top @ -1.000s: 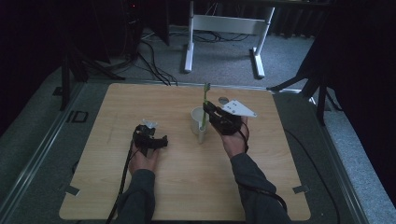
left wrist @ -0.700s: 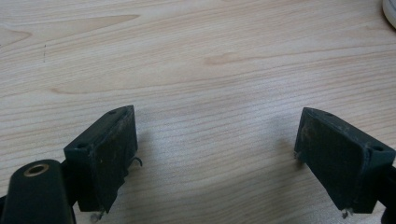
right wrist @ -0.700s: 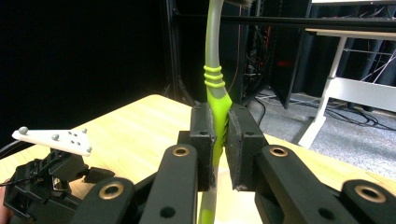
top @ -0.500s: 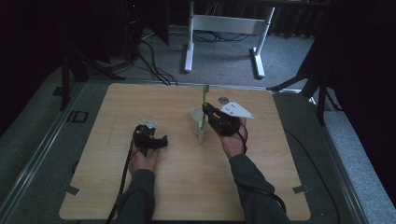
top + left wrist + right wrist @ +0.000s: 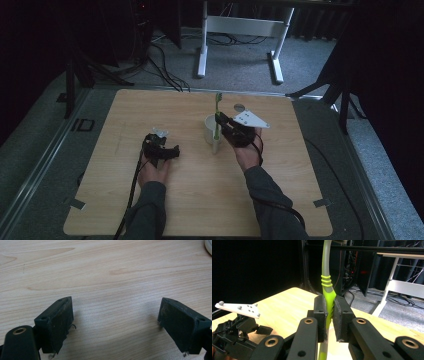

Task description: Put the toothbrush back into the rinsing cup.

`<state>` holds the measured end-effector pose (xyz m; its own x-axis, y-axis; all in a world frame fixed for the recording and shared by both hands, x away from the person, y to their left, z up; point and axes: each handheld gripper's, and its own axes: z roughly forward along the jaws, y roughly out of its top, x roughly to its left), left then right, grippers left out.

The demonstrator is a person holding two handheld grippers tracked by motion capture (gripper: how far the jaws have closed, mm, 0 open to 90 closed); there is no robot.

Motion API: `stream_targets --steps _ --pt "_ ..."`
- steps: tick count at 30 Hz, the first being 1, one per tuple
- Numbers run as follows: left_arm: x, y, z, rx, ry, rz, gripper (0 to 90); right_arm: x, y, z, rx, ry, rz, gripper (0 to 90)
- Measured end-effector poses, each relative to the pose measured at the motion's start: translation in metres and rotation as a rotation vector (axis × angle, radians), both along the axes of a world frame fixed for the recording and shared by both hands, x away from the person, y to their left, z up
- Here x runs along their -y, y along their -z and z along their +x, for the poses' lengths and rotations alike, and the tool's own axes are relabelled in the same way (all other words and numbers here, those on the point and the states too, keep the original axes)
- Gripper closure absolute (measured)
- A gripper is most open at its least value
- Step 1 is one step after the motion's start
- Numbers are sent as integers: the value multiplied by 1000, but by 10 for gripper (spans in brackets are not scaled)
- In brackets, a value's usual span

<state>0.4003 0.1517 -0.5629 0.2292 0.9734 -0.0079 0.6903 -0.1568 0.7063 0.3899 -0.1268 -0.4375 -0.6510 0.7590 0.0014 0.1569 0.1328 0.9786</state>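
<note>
Right gripper (image 5: 329, 312): jaws clamped on upright green-and-grey plastic toothbrush (image 5: 327, 285), unmoved, above white ceramic cup (image 5: 212, 129); lowering remains.
Left gripper (image 5: 115, 322): jaws wide, empty, unmoved.

The table (image 5: 200, 200) is light wood with a fine brown grain, and around it lies a grey floor. The mug (image 5: 212, 129) near the middle of the table is white. The toothbrush (image 5: 327, 287) is bright lime green in its lower part, with green rings above, and its neck is pale grey. The right gripper (image 5: 330, 315) is black with brass-coloured rings at its screws. The left gripper (image 5: 115, 322) is black too, with worn, dusty pads. The plate (image 5: 249, 119) on the right gripper is light grey. The sleeves (image 5: 145, 215) are dark grey. The far desk frame (image 5: 240, 25) is white.
</note>
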Motion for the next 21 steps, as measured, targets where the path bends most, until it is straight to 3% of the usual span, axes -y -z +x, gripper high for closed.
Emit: stream_targets --steps 21 --pt "0 0 0 0 0 0 135 -1 9 0 -5 -1 -17 816"
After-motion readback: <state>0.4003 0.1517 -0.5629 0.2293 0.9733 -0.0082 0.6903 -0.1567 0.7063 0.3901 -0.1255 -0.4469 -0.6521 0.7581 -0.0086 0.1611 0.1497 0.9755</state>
